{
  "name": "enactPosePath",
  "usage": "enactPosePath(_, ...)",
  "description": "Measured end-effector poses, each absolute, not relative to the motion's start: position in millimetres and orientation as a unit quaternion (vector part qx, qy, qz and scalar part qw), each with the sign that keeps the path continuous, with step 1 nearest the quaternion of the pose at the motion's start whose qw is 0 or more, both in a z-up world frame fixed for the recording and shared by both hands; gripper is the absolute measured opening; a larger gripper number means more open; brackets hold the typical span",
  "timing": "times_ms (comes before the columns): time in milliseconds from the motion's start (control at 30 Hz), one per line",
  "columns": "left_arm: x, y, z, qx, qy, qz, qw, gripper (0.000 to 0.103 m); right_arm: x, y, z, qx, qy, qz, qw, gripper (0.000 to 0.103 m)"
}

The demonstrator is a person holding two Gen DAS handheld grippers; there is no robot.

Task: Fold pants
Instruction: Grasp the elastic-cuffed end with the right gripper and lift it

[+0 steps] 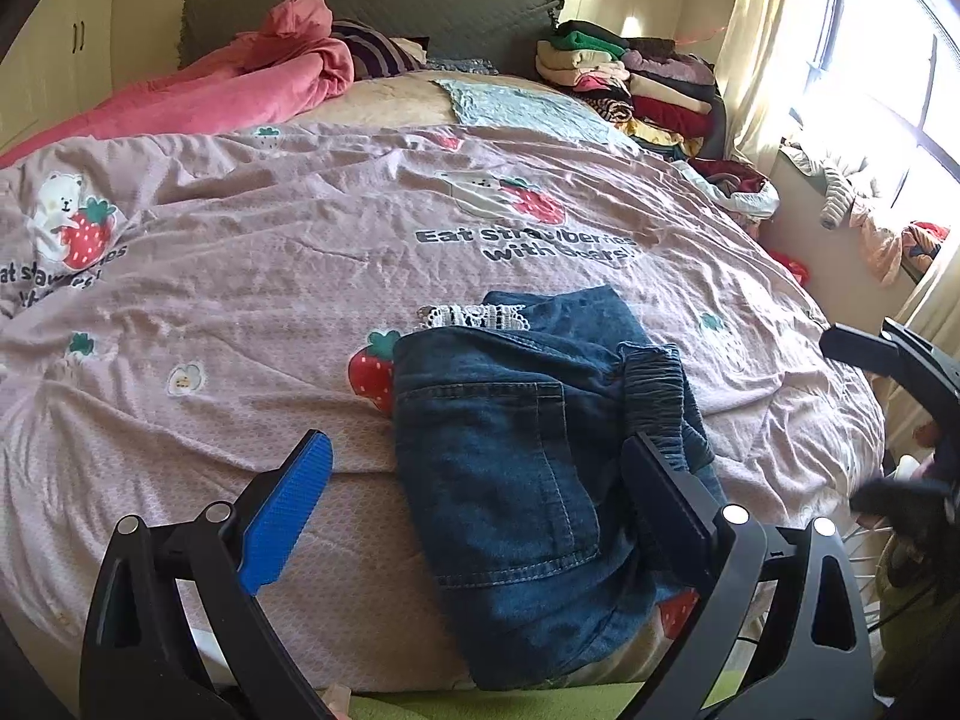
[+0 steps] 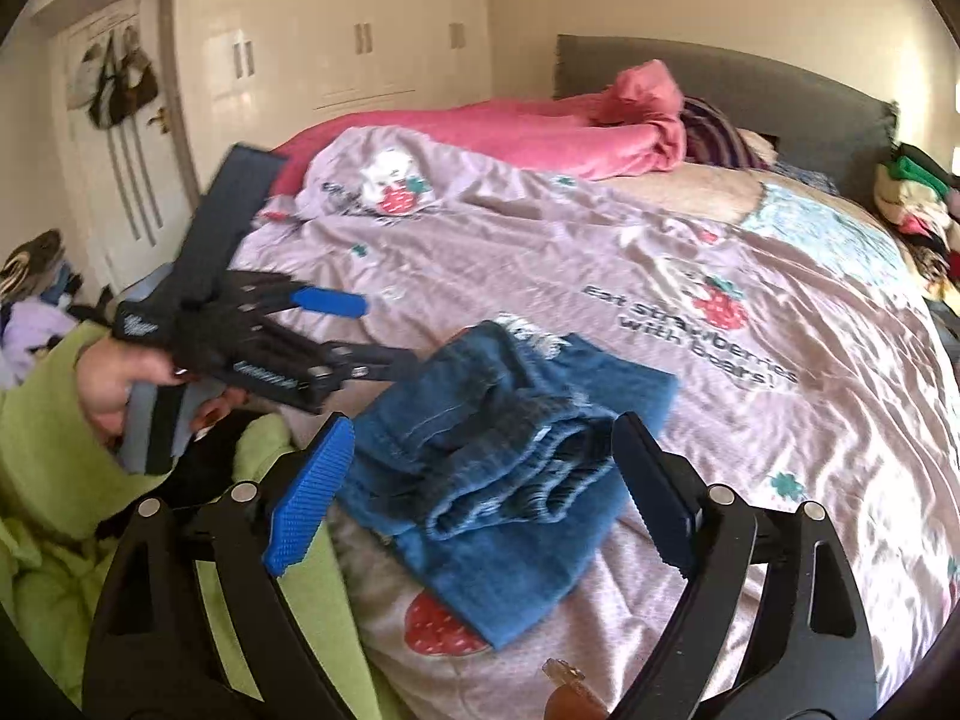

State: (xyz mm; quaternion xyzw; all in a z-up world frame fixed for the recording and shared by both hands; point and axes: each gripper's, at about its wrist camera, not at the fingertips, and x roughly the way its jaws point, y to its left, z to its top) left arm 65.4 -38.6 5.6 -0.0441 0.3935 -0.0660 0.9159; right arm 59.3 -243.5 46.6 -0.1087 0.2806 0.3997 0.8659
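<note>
Daylight floods in through the tall window [image 1: 888,78] at the right of the left wrist view, blowing out the panes and the cream curtain [image 1: 756,48] to white glare. The mauve strawberry-print bedspread [image 1: 300,276] is evenly lit, with soft shadows in its creases. Both views bend strongly and darken at the corners. The right wrist view is slightly blurred, most on the black left tongs [image 2: 372,327].

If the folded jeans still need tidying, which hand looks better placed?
Probably the right. The right gripper hangs open right over the bunched waistband of the jeans. The left gripper is open too, but faces the flat pocket side, which already looks neat.
</note>
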Motion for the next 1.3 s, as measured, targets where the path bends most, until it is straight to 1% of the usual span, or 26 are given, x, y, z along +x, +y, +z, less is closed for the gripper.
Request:
enactPosePath(267,65,-36,-1,-0.038,0.398,-0.055,0.915,0.097,90,-258,29,-0.071,0.321,0.338,0.882,0.081)
enactPosePath(567,79,-29,-34,-0.066,0.435,-0.047,0.897,0.097,127,-261,-10,-0.043,0.394,0.302,0.867,0.081)
enactPosePath(633,82,-32,-41,-0.067,0.440,-0.050,0.894,0.097,137,-261,-19,-0.025,0.411,0.302,0.860,0.074)
enactPosePath(667,84,-33,-44,-0.068,0.442,-0.051,0.893,0.097,142,-260,-22,-0.017,0.419,0.303,0.856,0.068)
enactPosePath(700,86,-34,-46,-0.069,0.443,-0.053,0.892,0.097,148,-260,-27,-0.002,0.428,0.310,0.849,0.064)
enactPosePath(833,93,-37,-52,-0.075,0.448,-0.063,0.889,0.096,161,-249,-42,0.003,0.449,0.326,0.832,0.058)
enactPosePath(900,96,-39,-55,-0.076,0.451,-0.068,0.887,0.095,165,-243,-49,0.001,0.462,0.333,0.822,0.058)
enactPosePath(933,98,-40,-56,-0.077,0.451,-0.072,0.886,0.094,168,-241,-54,-0.001,0.465,0.334,0.820,0.058)
enactPosePath(967,99,-41,-57,-0.080,0.454,-0.074,0.885,0.088,171,-238,-59,0.001,0.470,0.332,0.818,0.058)
enactPosePath(1000,100,-42,-59,-0.086,0.455,-0.079,0.883,0.079,172,-238,-62,0.006,0.471,0.334,0.817,0.059)
enactPosePath(1067,103,-44,-62,-0.093,0.457,-0.086,0.880,0.076,174,-237,-64,0.012,0.466,0.339,0.817,0.058)
enactPosePath(1100,103,-45,-63,-0.092,0.458,-0.087,0.880,0.073,174,-236,-63,0.013,0.464,0.342,0.817,0.058)
enactPosePath(1133,105,-46,-63,-0.094,0.459,-0.088,0.879,0.071,174,-235,-63,0.014,0.462,0.346,0.817,0.056)
enactPosePath(1167,106,-44,-63,-0.100,0.459,-0.089,0.878,0.069,174,-234,-63,0.017,0.461,0.356,0.813,0.048)
enactPosePath(1200,106,-44,-63,-0.105,0.458,-0.090,0.878,0.064,174,-233,-62,0.019,0.460,0.363,0.810,0.036)
enactPosePath(1233,106,-44,-61,-0.105,0.457,-0.092,0.879,0.055,173,-231,-60,0.018,0.456,0.371,0.809,0.031)
enactPosePath(1300,106,-47,-56,-0.098,0.452,-0.092,0.882,0.048,169,-228,-54,0.007,0.444,0.370,0.816,0.024)
